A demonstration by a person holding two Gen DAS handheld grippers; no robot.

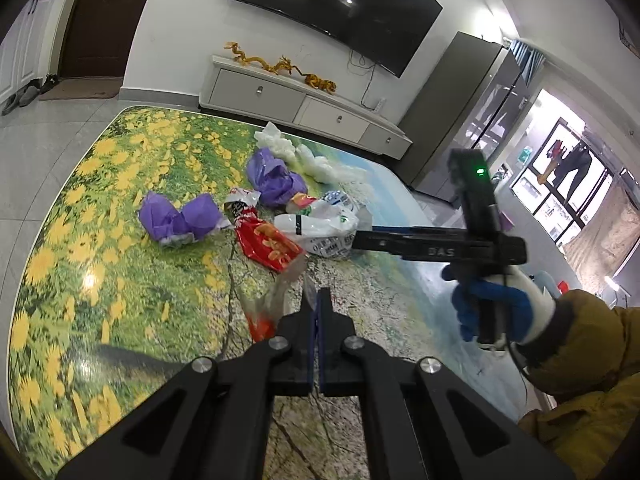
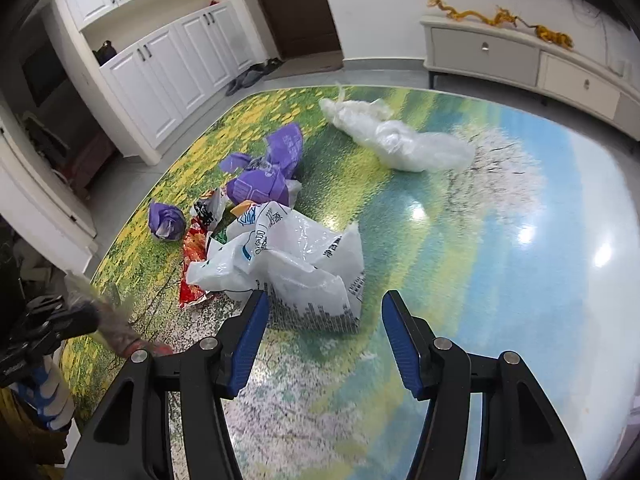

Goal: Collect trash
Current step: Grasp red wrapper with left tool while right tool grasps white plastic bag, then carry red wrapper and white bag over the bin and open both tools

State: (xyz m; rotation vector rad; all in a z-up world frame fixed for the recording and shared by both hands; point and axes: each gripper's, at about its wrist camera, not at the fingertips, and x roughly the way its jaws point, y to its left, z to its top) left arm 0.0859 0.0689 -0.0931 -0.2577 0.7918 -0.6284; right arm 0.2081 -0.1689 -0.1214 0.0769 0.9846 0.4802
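Trash lies in a heap on the flower-print table (image 1: 92, 208): a white printed plastic bag (image 2: 296, 264), a red snack packet (image 1: 268, 246), two crumpled purple wrappers (image 1: 176, 220) (image 1: 272, 178) and a clear plastic bundle (image 2: 400, 140) farther back. My left gripper (image 1: 318, 300) is shut, pinching a clear wrapper with a red end (image 1: 272, 308) just above the table. In the right wrist view that wrapper (image 2: 120, 332) is a blur at the lower left. My right gripper (image 2: 324, 300) stands open, its blue pads (image 2: 250, 344) on either side of the white bag's near edge.
A gloved hand (image 1: 492, 304) in a mustard sleeve holds the right gripper. Behind the table are a low white TV cabinet (image 1: 304, 100), a wall TV (image 1: 336, 4) and a grey fridge (image 1: 472, 112). White cupboards (image 2: 160, 64) and a dark door (image 2: 292, 4) stand to the left.
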